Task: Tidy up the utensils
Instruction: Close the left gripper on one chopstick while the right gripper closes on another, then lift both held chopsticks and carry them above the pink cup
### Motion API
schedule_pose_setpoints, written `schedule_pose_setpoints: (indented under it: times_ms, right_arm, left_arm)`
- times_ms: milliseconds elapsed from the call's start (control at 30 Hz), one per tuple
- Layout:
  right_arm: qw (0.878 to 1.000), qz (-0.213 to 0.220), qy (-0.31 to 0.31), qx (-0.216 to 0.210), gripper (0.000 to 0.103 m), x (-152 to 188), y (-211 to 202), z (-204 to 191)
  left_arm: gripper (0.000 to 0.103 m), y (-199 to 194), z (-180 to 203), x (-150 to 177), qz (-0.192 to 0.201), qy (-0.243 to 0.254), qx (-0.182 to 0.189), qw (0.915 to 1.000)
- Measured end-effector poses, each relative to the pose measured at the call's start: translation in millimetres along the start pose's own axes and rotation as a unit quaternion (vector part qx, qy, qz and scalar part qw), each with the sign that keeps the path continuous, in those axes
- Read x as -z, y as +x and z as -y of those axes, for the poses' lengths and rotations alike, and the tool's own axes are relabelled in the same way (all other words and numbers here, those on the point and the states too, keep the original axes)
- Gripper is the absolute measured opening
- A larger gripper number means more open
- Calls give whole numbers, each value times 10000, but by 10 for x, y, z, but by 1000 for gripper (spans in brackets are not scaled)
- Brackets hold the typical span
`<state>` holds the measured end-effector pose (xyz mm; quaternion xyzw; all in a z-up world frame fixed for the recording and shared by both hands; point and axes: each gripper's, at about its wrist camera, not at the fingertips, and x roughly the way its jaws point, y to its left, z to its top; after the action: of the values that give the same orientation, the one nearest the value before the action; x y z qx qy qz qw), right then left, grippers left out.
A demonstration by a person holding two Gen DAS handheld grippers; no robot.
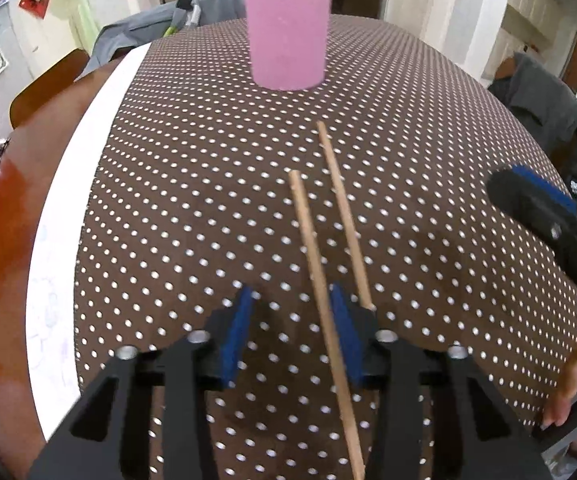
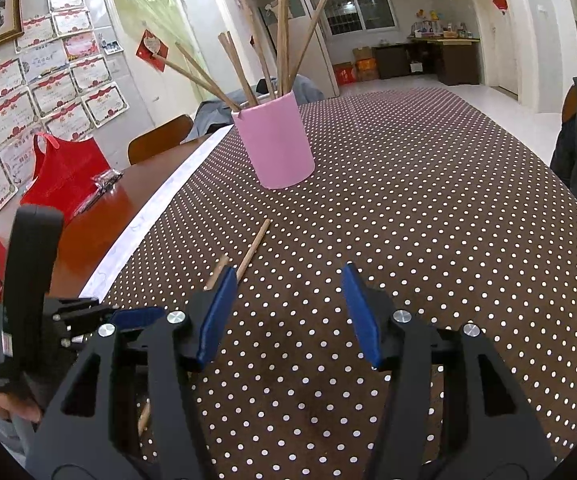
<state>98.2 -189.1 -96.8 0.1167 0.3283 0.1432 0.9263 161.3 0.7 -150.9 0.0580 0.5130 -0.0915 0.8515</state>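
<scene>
My left tool [image 1: 290,336] straddles one chopstick [image 1: 320,280] on the table [image 1: 428,160], jaws not clamped yet; its twin [image 1: 344,216] lies just beside, outside. My right tool [image 2: 284,316] hangs released, empty. Several sticks already stand in the pink holder [image 2: 274,142] — two are left, I'd say. The cloth between is bare, the table's left edge near.
</scene>
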Motion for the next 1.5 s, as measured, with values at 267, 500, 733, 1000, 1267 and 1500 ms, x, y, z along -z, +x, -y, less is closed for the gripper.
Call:
schedule_pose_setpoints:
  times_ms: [267,500,733,1000,1267,1500]
  right_arm:
    - [9988,-410,-131,238,55,-57,169,-181]
    - [9893,-1325,-555,254,54,-199,554,-619]
    - [9701,-2309,-645,370,39,-381,1047,-839]
    - [9524,-2744,-1025,846,16,-432,1380,-908]
    - [9592,-2619,-890,585,6,-540,1421,-704]
    - [9786,-1950,-646,51,6,-601,1038,-430]
  left_arm:
    - [6,7,-426,-100,195,-784,-74,9967]
    - [6,-213,-609,-72,549,-1177,183,9914]
    - [6,-346,-745,-40,733,-1313,256,9883]
    - [6,-394,-822,-73,880,-1381,414,9856]
    - [6,-449,-769,-152,1211,-1404,759,9797]
    - [6,-617,-629,-262,1707,-1333,968,9714]
